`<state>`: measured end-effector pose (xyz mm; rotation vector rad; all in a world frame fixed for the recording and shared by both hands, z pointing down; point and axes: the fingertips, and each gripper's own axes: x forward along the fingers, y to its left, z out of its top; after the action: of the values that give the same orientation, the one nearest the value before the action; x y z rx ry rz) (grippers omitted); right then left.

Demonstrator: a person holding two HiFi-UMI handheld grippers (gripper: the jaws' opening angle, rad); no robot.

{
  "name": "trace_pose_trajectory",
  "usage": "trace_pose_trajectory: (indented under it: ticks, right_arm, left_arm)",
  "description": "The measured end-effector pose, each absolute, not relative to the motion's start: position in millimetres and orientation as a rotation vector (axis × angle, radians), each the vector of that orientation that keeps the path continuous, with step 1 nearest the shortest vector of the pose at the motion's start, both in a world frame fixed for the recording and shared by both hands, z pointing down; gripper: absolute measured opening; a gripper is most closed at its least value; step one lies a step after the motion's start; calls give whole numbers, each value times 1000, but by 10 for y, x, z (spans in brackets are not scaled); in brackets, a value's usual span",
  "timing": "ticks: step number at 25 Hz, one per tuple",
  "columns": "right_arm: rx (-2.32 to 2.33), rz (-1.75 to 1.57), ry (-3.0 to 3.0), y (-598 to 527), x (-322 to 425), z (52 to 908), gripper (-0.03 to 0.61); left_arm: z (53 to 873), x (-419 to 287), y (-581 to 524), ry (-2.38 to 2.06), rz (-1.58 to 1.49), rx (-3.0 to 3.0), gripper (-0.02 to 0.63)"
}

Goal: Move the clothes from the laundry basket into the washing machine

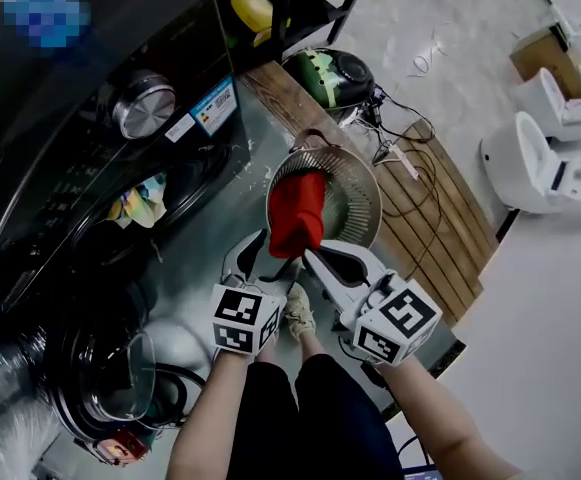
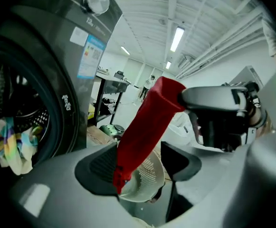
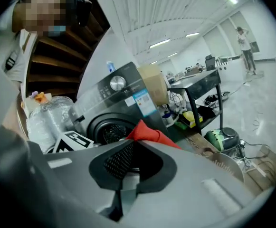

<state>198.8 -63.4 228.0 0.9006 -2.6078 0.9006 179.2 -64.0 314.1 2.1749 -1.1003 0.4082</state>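
A red cloth point(image 1: 297, 213) hangs above the perforated laundry basket point(image 1: 355, 203), and my right gripper point(image 1: 311, 256) is shut on its upper end. In the right gripper view the red cloth point(image 3: 149, 133) sticks out past the closed jaws of the right gripper point(image 3: 130, 148). My left gripper point(image 1: 263, 258) is open just left of the cloth. In the left gripper view the red cloth point(image 2: 145, 132) dangles loose between the spread jaws of the left gripper point(image 2: 138, 167). The dark washing machine point(image 1: 90, 158) stands at the left with a colourful cloth point(image 1: 142, 200) in its drum.
The washer's round door point(image 1: 120, 368) hangs open at lower left. A green round appliance point(image 1: 332, 73) and cables sit on a wooden pallet point(image 1: 440, 208) behind the basket. A white toilet point(image 1: 545, 163) stands at the right. My legs are below the grippers.
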Motion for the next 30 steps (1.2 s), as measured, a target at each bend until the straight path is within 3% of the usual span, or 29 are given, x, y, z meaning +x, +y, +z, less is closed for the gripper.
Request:
trace_pose_trajectory:
  ticks: [2, 4, 5, 7, 8, 12, 15, 19, 30]
  right_arm:
    - [863, 905, -2646, -521, 1906, 2068, 32]
    - [836, 907, -2671, -436, 1861, 1913, 32]
    - [831, 906, -2676, -407, 1860, 1870, 32]
    - [824, 904, -2676, -388, 1881, 1858, 34]
    - [819, 908, -2674, -397, 1889, 1875, 34]
    - [766, 917, -2635, -435, 1823, 2021, 42]
    - [710, 879, -2557, -421, 1727, 2224, 160]
    - [657, 834, -2463, -396, 1599, 2610, 262]
    - [629, 804, -2136, -368, 1379, 4590, 451]
  left_arm:
    - [3002, 1765, -693, -1112, 362, 2224, 390]
    - [2861, 1741, -724, -1120, 327, 2273, 347]
    - [2794, 1724, -728, -1133, 319, 2291, 303]
    - [2696, 1676, -718, -1166, 330, 2304, 156]
    - [2676, 1637, -704, -1182, 344, 2296, 126]
    - [2628, 1304, -582, -1273, 387, 2225, 126]
    - [2505, 900, -481, -1388, 403, 2178, 126]
    - [2442, 380, -288, -1505, 472, 2090, 126]
    - [2508, -389, 208, -1755, 491, 1939, 126]
